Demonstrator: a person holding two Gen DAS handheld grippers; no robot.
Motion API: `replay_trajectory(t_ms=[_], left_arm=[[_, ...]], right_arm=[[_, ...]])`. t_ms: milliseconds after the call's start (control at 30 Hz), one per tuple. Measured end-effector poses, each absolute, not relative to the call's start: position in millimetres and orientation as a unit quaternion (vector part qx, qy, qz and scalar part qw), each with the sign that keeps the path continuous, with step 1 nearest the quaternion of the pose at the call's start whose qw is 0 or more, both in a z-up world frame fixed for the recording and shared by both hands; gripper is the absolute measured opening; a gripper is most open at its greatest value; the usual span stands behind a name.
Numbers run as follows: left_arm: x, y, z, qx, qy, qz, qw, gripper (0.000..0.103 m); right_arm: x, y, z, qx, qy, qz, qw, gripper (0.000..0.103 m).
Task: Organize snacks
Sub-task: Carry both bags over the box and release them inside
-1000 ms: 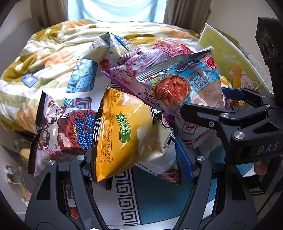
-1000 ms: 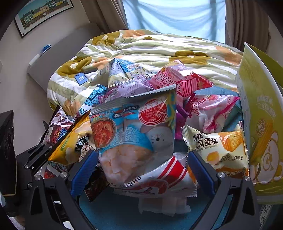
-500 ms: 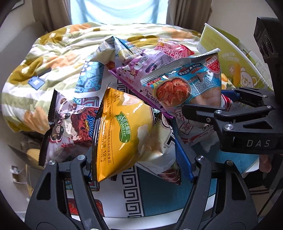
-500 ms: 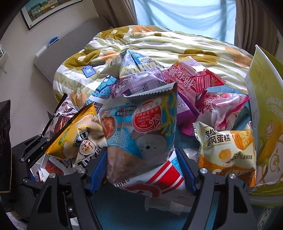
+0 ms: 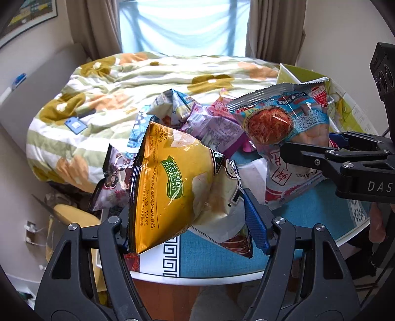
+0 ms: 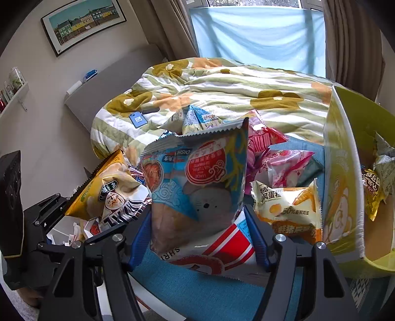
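Both bags are being carried higher above the blue table mat (image 5: pixel 217 256) than a second ago, and the right gripper (image 6: pixel 197 232), whose jaws have just been closing, is now being pressed onto the blue shrimp-chip bag (image 6: pixel 197 187). That bag, marked "OISHI", is being held with its long axis upright and its serrated edge uppermost. The yellow chip bag (image 5: pixel 170 187), printed "0g TRANS FAT", is being pinched by the partly closed left gripper (image 5: pixel 187 229), tilted away, left of the blue bag.

Clearly a home bedroom: a bed (image 6: pixel 222 84) with floral duvet, curtained window (image 6: pixel 259 29), framed picture (image 6: pixel 84 22) hung on wall.
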State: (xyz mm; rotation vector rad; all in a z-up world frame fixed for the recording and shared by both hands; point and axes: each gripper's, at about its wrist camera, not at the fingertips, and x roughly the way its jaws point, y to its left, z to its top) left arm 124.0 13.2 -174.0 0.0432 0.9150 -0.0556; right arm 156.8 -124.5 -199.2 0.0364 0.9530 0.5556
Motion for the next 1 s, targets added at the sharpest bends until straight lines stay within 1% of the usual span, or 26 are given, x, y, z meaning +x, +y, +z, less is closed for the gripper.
replay_trajectory(t_ms=[300,567,767,1000], left_arm=[[102.9,-47.7,-115.4,0.019,0.392,-0.025,0.919,0.069],[120.3,-125.2,-75.9,0.021,0.359,-0.075,0.93,0.069],[150.5,-186.2,-65.4,0.041,0.358,-0.123,0.925,0.069],[198.5,-236.3,-81.6,0.063,0.383,-0.179,0.904,0.069]], right_arm=[[130.5,-184.6,-146.7,0.035,0.415,0.265,0.87,0.066],[119.3,-275.2,-100.3,0.046,0.378,0.216,0.899,0.066],[126.0,-336.6,-83.9,0.059,0.376,0.163,0.91,0.066],[140.9,-382.8,-84.5,0.081,0.378,0.115,0.915,0.066]])
